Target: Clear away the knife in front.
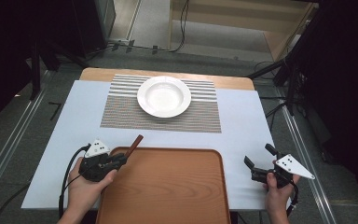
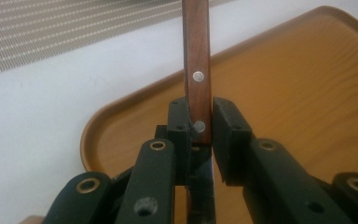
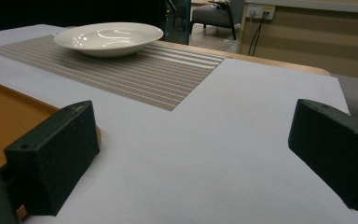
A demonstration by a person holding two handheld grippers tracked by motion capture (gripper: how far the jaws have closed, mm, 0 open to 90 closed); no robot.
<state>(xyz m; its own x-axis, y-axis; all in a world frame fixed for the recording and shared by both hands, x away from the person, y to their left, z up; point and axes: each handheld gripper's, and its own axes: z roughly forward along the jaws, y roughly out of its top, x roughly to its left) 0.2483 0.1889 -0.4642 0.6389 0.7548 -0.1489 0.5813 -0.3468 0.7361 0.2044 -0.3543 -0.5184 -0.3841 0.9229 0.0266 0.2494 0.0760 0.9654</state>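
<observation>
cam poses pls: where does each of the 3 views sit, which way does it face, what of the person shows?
High view: above the person's side, facing forward and down on the tray, plate and mat; both hands and tongs, left, right, show.
Left gripper view: rides the left tongs, looking along jaws shut on a wooden handle over the tray.
Right gripper view: rides the right tongs, jaws wide apart, facing the plate.
Shared: plate and mat in high and right gripper views.

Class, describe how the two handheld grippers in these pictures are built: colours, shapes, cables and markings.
Both the left gripper and the right gripper are black with two blocky jaws. Each carries a grey three-cornered plate with dark dots. Black cables trail from them. No sleeves are visible.
</observation>
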